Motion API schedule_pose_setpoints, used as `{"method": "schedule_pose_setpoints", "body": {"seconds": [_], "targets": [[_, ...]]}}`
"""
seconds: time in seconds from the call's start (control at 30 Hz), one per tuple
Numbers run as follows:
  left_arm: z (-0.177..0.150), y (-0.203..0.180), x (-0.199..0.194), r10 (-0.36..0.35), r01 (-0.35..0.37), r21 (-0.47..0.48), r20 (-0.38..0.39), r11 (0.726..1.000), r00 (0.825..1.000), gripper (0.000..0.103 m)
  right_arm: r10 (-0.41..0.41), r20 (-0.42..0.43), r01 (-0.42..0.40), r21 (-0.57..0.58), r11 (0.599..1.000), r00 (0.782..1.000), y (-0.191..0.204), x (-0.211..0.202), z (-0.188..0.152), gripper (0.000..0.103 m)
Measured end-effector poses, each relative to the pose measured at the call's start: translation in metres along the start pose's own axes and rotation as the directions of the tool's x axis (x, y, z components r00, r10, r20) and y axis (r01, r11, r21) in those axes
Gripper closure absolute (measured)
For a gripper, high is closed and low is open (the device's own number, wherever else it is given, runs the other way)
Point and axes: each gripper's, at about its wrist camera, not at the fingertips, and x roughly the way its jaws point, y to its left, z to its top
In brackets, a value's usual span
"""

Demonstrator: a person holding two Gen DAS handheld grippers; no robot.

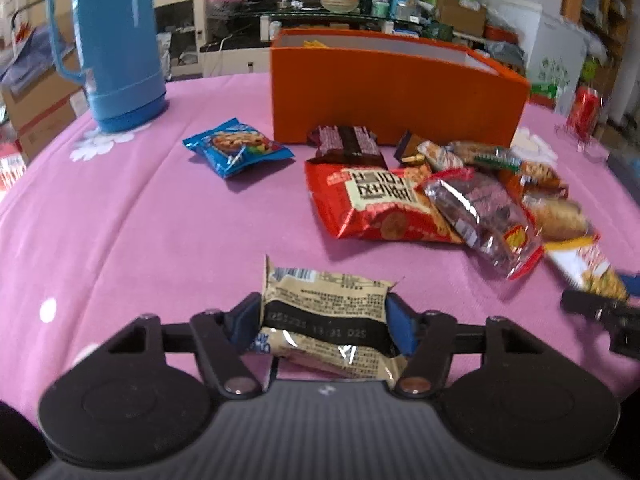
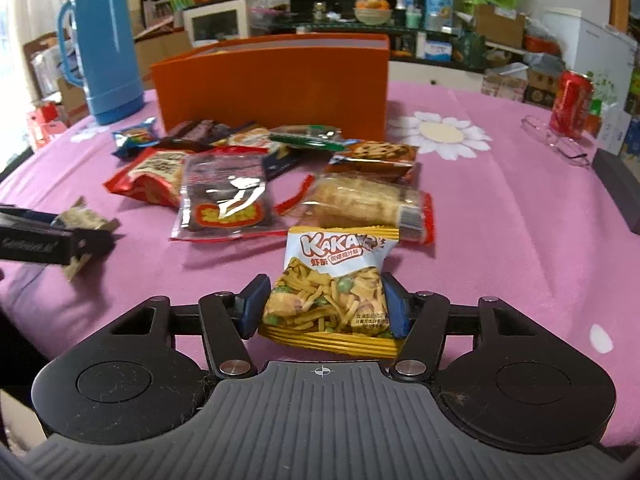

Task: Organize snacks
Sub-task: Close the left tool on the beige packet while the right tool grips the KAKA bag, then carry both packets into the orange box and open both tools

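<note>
My left gripper (image 1: 322, 322) is shut on a beige and black snack packet (image 1: 326, 304), its blue pads pressing both sides. My right gripper (image 2: 325, 306) is shut on a white and yellow noodle snack packet (image 2: 338, 280). Both packets are low over the pink tablecloth (image 1: 160, 220). An orange box (image 1: 396, 92) stands open-topped at the back of the table. In front of it lies a heap of snacks: a red bag (image 1: 376, 204), a dark clear-wrapped packet (image 1: 480, 216), a brown bar (image 1: 348, 142) and a blue cookie packet (image 1: 236, 146).
A tall blue thermos (image 1: 116, 40) stands back left. A red soda can (image 2: 570, 102) and clear glasses (image 2: 560, 142) sit at the far right, with a dark flat object (image 2: 618, 192) at the right edge. Room clutter lies beyond the table.
</note>
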Motion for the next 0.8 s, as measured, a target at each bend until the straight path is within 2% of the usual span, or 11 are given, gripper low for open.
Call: {"method": "schedule_pose_setpoints", "body": {"seconds": [0.07, 0.27, 0.33, 0.43, 0.6, 0.73, 0.8], "targets": [[0.004, 0.006, -0.009, -0.029, 0.029, -0.031, 0.009, 0.999, 1.000, 0.039, 0.061, 0.007, -0.061, 0.045, 0.997, 0.998, 0.000, -0.007, 0.002, 0.062], [0.029, 0.012, -0.037, -0.065, 0.069, -0.044, 0.087, 0.997, 0.994, 0.039, 0.162, 0.087, -0.171, 0.103, 0.980, 0.983, 0.003, -0.046, 0.017, 0.062], [0.042, 0.013, -0.040, -0.082, 0.087, -0.046, 0.109, 0.995, 0.991, 0.039, 0.180, 0.127, -0.195, 0.117, 0.974, 0.975, -0.002, -0.055, 0.033, 0.062], [0.070, 0.013, -0.035, -0.092, 0.099, -0.042, 0.139, 0.994, 0.986, 0.038, 0.170, 0.182, -0.190, 0.095, 0.977, 0.968, -0.010, -0.054, 0.063, 0.062], [0.127, 0.009, -0.010, -0.094, 0.101, -0.030, 0.183, 0.994, 0.979, 0.038, 0.120, 0.272, -0.136, 0.038, 0.990, 0.955, -0.029, -0.025, 0.135, 0.062], [0.176, 0.000, 0.021, -0.092, 0.104, -0.044, 0.213, 0.994, 0.973, 0.038, 0.094, 0.303, -0.109, 0.036, 0.993, 0.948, -0.046, 0.025, 0.202, 0.062], [0.194, -0.005, 0.039, -0.107, 0.121, -0.057, 0.211, 0.991, 0.972, 0.038, 0.089, 0.301, -0.102, 0.028, 0.994, 0.949, -0.048, 0.055, 0.225, 0.062]]}}
